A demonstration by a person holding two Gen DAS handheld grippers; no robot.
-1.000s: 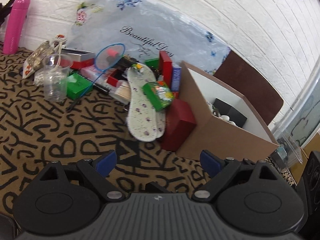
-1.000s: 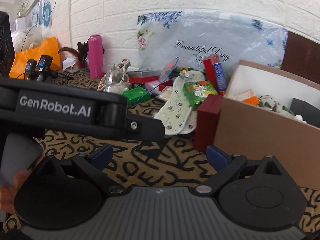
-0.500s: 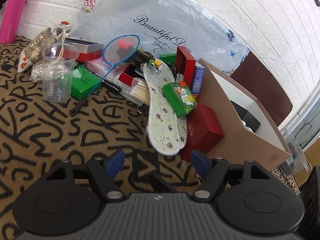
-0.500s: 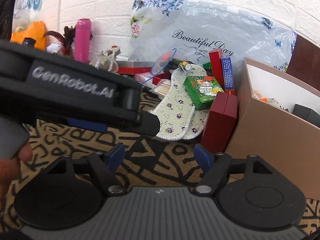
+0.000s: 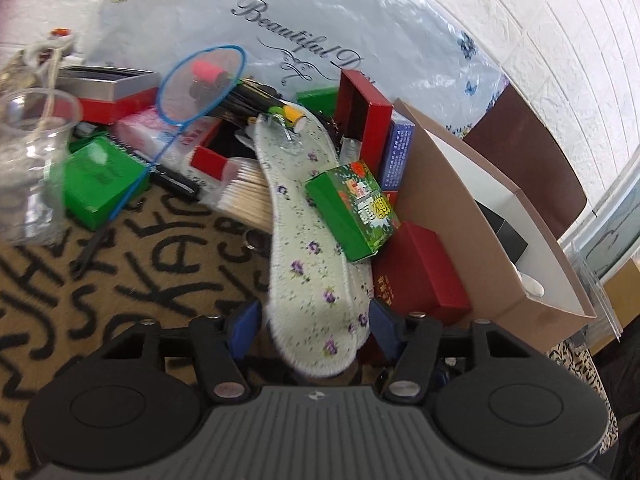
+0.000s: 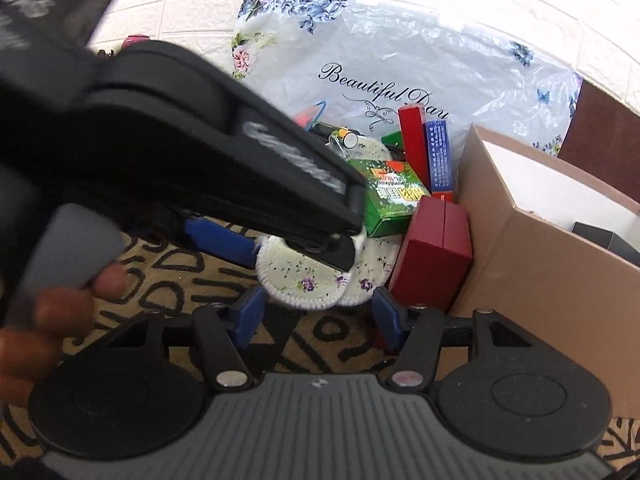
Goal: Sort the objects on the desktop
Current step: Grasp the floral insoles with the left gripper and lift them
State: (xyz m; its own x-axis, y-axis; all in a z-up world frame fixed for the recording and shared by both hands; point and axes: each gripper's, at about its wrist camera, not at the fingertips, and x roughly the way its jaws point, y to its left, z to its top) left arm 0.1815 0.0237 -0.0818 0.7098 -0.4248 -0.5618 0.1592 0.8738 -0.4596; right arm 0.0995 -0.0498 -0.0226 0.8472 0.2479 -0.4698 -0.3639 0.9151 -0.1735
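Note:
Two white flowered insoles (image 5: 304, 240) lie stacked on the letter-print cloth, heels toward me. A green box (image 5: 352, 208) rests on them, and a dark red box (image 5: 416, 280) leans beside them against the cardboard box (image 5: 460, 216). My left gripper (image 5: 314, 328) straddles the heel end; its jaws are closing, and I see no pad pressing on the insole between them. In the right wrist view the left gripper (image 6: 276, 250) covers the insoles (image 6: 304, 280). My right gripper (image 6: 318, 318) sits just short of the heels, its jaws closing on nothing.
A clear plastic cup (image 5: 32, 160), a green packet (image 5: 100, 176), a blue-rimmed net (image 5: 200, 80) and cotton swabs (image 5: 244, 196) crowd the left of the pile. A floral plastic bag (image 5: 320, 20) leans on the white brick wall. A person's hand (image 6: 60, 312) holds the left gripper.
Both grippers have moved forward and down toward the insoles, and both pairs of jaws have narrowed. The left gripper now has the insole heel between its fingers.

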